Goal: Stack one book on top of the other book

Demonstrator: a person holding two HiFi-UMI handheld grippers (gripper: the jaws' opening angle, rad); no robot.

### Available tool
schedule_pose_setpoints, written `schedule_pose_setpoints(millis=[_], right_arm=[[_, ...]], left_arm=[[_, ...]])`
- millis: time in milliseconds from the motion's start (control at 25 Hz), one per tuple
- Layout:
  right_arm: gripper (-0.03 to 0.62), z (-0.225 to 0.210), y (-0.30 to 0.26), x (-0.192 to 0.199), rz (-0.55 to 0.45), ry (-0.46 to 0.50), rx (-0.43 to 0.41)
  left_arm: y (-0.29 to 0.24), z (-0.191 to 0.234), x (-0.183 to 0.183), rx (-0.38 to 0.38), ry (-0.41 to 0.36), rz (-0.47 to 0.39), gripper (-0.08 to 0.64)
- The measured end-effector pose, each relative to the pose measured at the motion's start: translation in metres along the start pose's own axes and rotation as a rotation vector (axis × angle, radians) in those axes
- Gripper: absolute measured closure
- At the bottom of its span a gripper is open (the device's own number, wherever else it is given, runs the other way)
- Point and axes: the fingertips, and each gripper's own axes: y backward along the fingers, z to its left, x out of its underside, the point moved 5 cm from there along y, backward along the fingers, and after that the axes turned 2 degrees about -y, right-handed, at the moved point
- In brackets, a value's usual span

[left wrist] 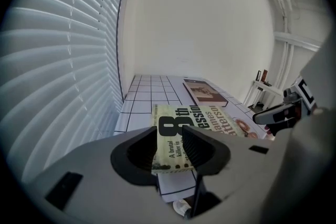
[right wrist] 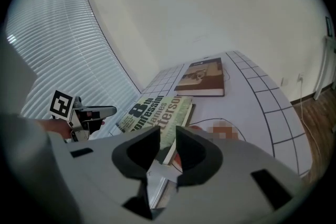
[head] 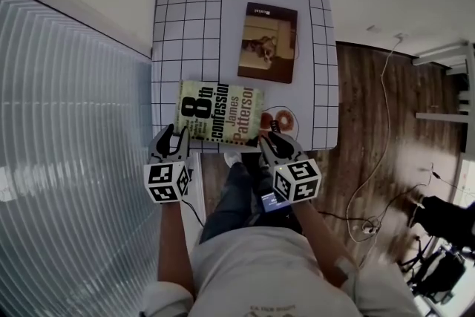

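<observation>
Right now, left gripper (head: 174,137) and right gripper (head: 272,142) both released at the near edge of the green book (head: 220,111).
I see the left gripper's jaws standing apart, with the book's near left corner showing in the gap; the right gripper's jaws are apart too, framing its near right corner. Neither one grasps anything. The green book lies flat on the gridded desk (head: 178,26), close to the near edge and slightly angled. The brown book (head: 267,42) lies flat farther back and to the right, apart from the green one. Window blinds (head: 67,122) run along the left.
</observation>
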Motion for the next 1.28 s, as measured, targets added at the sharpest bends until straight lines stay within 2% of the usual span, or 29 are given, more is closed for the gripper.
schedule_pose_setpoints(millis=[200, 440, 760, 960, 1280], right_arm=[[0.485, -0.002, -0.012, 0.007, 0.030, -0.027, -0.004], [0.430, -0.002, -0.024, 0.015, 0.072, -0.084, -0.019], [0.371, 0.001, -0.035, 0.020, 0.113, -0.137, -0.027], [0.356, 0.002, -0.040, 0.022, 0.131, -0.158, -0.029], [0.345, 0.004, -0.048, 0.024, 0.140, -0.177, -0.023]], left_arm=[[-0.008, 0.006, 0.005, 0.015, 0.004, 0.036, 0.416], [-0.022, 0.016, 0.009, 0.034, 0.031, 0.091, 0.399], [-0.037, 0.025, 0.021, 0.080, 0.108, 0.201, 0.351], [-0.043, 0.023, 0.023, 0.100, 0.063, 0.249, 0.350], [-0.047, 0.026, 0.027, 0.139, 0.135, 0.264, 0.345]])
